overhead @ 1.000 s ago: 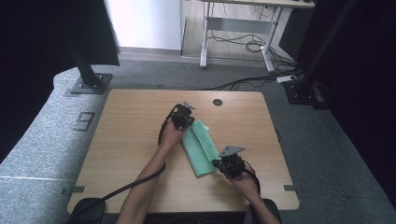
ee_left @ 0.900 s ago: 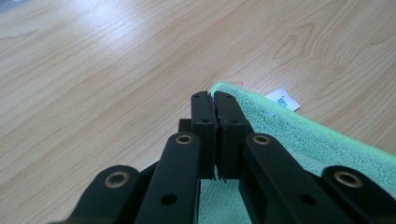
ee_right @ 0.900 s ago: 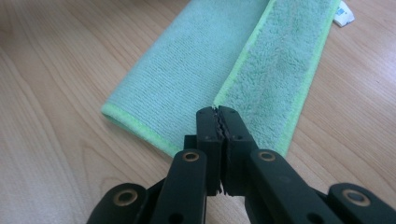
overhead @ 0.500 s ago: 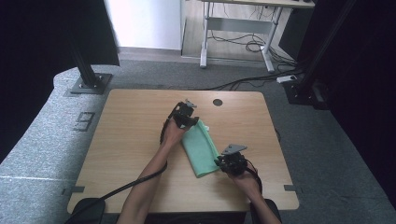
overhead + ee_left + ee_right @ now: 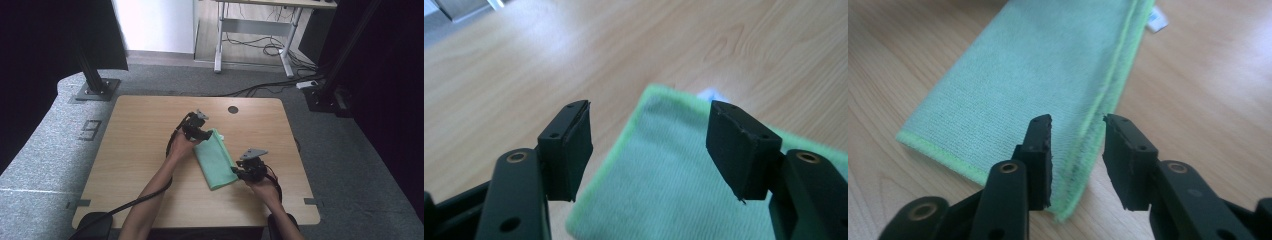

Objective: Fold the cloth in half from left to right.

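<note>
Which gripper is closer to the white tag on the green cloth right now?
Left. The left gripper is over the far end of the cloth, where the tag sticks out. The right gripper is at the near end, beside the cloth's layered edge.

The wooden table lies bare across its whole left half and along the far edge, so a hand could sweep there freely. In the middle, a folded green cloth takes the room, with the left gripper at its far end and the right gripper at its near right edge.
</note>
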The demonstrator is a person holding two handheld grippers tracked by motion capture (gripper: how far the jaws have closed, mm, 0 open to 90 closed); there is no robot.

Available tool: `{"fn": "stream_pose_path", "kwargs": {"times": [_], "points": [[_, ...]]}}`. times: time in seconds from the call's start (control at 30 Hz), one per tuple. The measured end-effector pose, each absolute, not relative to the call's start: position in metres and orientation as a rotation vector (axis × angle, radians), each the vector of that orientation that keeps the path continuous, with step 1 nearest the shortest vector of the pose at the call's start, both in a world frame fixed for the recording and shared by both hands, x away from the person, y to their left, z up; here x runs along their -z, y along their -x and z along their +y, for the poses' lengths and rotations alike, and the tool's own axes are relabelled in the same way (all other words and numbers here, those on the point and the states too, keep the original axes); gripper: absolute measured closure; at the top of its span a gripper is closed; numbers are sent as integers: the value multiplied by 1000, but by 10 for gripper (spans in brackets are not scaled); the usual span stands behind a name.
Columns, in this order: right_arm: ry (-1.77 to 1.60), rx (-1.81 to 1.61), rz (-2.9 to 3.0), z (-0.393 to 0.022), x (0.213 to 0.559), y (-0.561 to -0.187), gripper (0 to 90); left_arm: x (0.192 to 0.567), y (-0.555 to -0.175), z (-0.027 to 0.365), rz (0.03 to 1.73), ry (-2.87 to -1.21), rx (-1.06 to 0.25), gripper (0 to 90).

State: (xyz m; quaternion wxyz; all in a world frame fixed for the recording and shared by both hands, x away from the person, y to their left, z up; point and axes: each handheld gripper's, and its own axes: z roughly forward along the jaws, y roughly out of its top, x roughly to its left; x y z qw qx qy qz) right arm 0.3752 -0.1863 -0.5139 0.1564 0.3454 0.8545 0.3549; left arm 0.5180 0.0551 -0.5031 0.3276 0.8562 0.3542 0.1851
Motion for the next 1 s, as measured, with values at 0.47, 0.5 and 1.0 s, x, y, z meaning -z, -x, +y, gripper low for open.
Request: {"fn": "stream_pose_path", "kwargs": {"times": [0.47,0.5,1.0], "points": [[-1013,-969,2558,-177,535,-376,854,538,-516,75,1004,-2256,-451,315],[-1008,-978,2572,-174,535,-374,854,537,-515,77,998,-2263,-457,312],[-1020,-976,2476,-162,515,-399,678,513,-460,94,862,-2272,-469,261]]}}
